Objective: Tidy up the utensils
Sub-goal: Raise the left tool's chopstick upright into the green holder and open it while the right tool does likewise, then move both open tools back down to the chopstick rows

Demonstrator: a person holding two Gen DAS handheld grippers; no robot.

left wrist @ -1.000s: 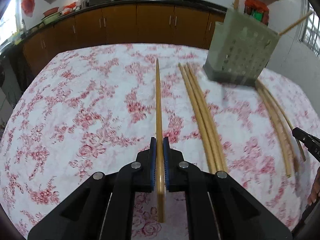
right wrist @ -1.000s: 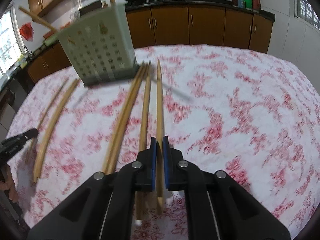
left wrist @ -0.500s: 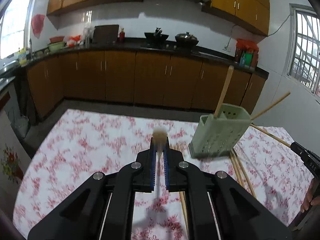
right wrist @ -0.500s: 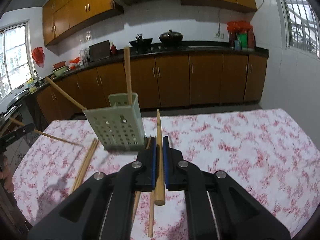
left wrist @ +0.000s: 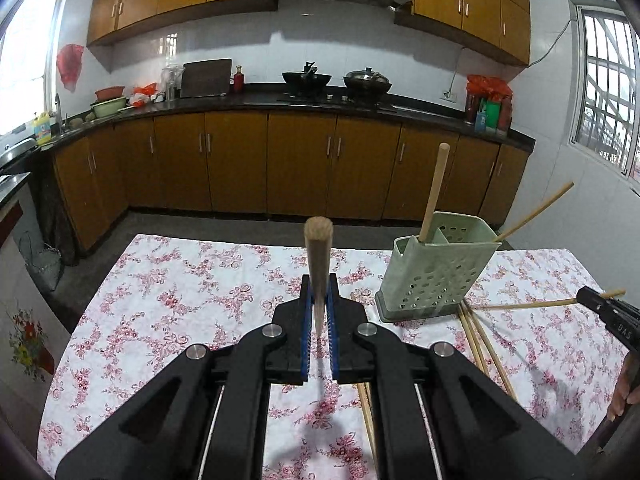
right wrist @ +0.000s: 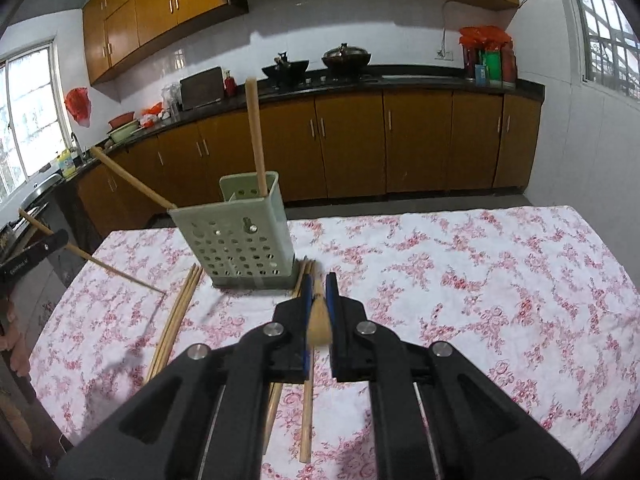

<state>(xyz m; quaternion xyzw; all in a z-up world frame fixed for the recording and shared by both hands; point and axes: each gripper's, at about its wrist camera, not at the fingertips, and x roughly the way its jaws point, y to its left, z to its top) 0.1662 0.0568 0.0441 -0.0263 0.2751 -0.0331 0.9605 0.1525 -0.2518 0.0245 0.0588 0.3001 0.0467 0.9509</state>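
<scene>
My left gripper (left wrist: 319, 300) is clamped on one chopstick (left wrist: 318, 252), its blunt end pointing up toward the camera, to the left of the green holder (left wrist: 434, 276). My right gripper (right wrist: 318, 292) is closed on another chopstick (right wrist: 319, 322), just in front of the holder (right wrist: 240, 240). The holder stands on the floral tablecloth (left wrist: 180, 300), two chopsticks leaning out of it. More loose chopsticks (right wrist: 176, 320) lie flat on the cloth on both sides of its base. Behind the holder run brown cabinets (left wrist: 300, 164) under a dark counter (left wrist: 256, 102) with a wok (left wrist: 307, 77) and a lidded pot (left wrist: 367, 80), white tiled wall above, windows at both sides
</scene>
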